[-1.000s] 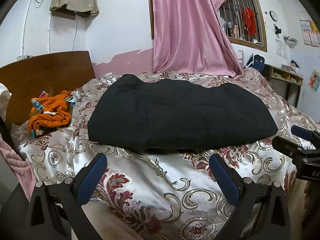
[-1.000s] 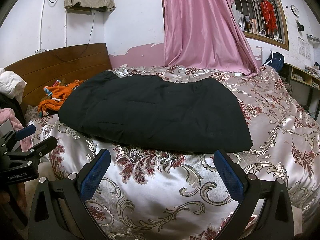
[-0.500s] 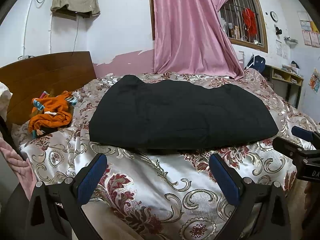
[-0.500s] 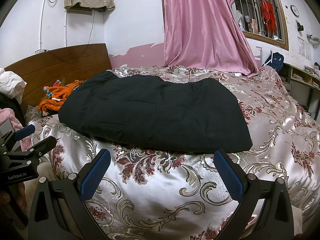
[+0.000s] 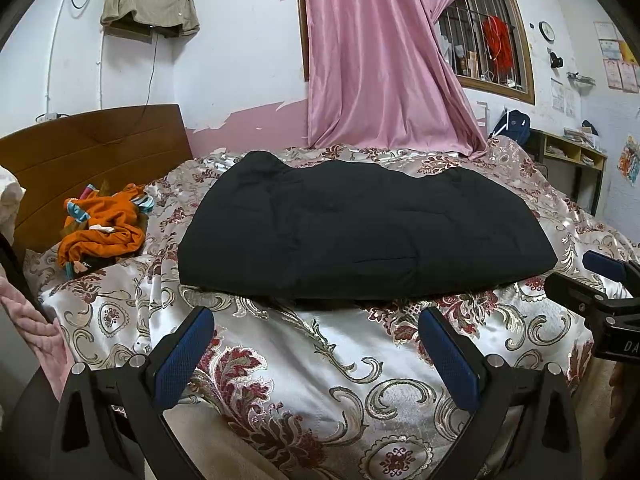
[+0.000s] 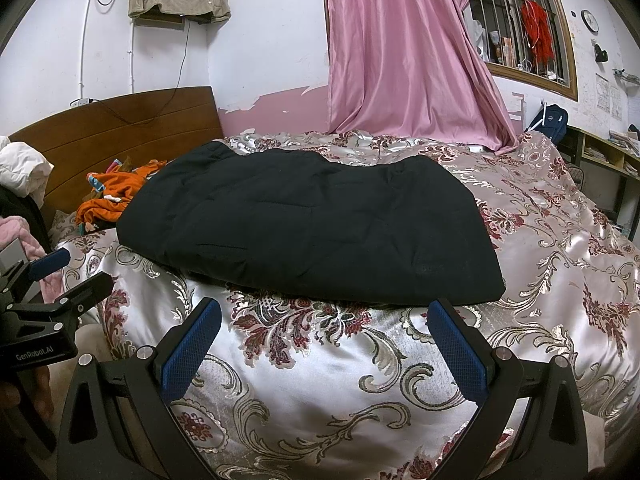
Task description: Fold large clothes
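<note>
Nothing has shifted over the last second: the left tool (image 5: 316,334) and right tool (image 6: 328,326) still hover wide and empty at the frames' bottom, the folded black padded garment (image 5: 360,236) lying mid-frame on the floral satin bed (image 5: 328,364), seemingly finished.

Room's lit evenly from overhead, pretty bright, no harsh shadows. The satin bedspread (image 5: 320,360) throws shiny glare patches near its front edge. Both views are sharp but bend hard at the edges, with black vignette in all 4 corners.
</note>
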`<state>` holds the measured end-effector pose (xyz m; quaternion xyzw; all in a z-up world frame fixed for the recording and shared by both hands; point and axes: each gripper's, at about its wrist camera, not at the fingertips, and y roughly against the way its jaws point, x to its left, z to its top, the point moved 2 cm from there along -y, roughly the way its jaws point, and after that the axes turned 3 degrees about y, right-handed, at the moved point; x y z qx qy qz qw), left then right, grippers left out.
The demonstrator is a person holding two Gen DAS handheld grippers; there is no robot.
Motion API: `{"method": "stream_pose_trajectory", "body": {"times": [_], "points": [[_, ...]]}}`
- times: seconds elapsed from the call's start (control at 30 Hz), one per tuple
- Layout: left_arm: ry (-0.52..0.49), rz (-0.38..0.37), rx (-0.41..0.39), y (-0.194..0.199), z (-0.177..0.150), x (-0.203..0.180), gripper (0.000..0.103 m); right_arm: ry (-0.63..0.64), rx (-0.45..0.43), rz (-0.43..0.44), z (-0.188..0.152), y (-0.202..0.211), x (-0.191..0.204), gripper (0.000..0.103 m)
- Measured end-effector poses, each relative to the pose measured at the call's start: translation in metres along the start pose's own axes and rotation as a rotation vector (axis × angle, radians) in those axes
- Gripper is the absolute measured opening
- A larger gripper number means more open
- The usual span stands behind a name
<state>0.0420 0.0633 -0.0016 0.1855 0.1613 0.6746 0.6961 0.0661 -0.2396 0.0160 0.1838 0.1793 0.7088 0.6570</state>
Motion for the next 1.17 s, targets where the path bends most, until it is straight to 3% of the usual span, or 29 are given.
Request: {"method": "stream_pose_trajectory", "body": {"times": [1.17], "points": [[0.007,0.002,0.025,-0.006,-0.0011,0.0038,0.103,0.0,0.002,0.0,-0.0001,-0.0001,0.0009,0.101]]}}
